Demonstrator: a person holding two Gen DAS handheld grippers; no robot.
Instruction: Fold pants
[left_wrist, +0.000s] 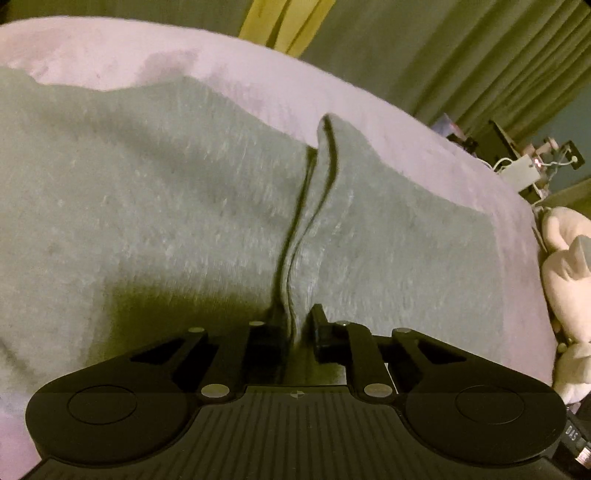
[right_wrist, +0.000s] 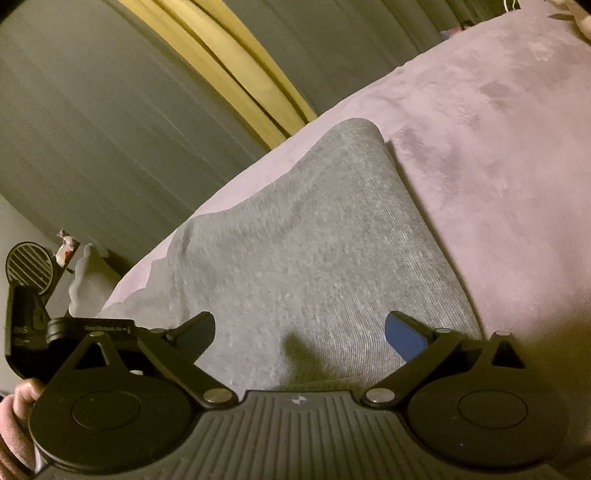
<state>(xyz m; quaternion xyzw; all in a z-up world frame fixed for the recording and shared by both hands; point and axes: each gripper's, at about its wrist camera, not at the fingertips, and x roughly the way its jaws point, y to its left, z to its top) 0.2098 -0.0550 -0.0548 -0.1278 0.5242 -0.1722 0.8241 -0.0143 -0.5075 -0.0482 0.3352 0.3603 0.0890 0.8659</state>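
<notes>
The gray pants (left_wrist: 166, 192) are lying spread on a bed covered with a pink blanket (left_wrist: 110, 55), with green curtains (left_wrist: 461, 55) hanging behind it. In the left wrist view the left gripper (left_wrist: 293, 328) is pinching a raised ridge of the gray cloth: its jaws are standing nearly together, with the fold of fabric running up from between them toward the far edge of the pants. The cloth on either side of that ridge is lying fairly flat. A pale stuffed toy (left_wrist: 565, 266) is sitting off the right edge of the bed.

In the right wrist view the right gripper (right_wrist: 300, 332) is hovering over another part of the pants, its jaws spread wide with only flat fabric showing between them; it is holding nothing. A rounded corner of the pants is pointing away toward the curtains.

Judging by this, the fold is only beginning. One hand is gripping cloth, the other is not yet taking hold, and no layer is visibly being laid over another. Whether any earlier fold is already in place cannot be told, since neither view is showing the whole garment.
</notes>
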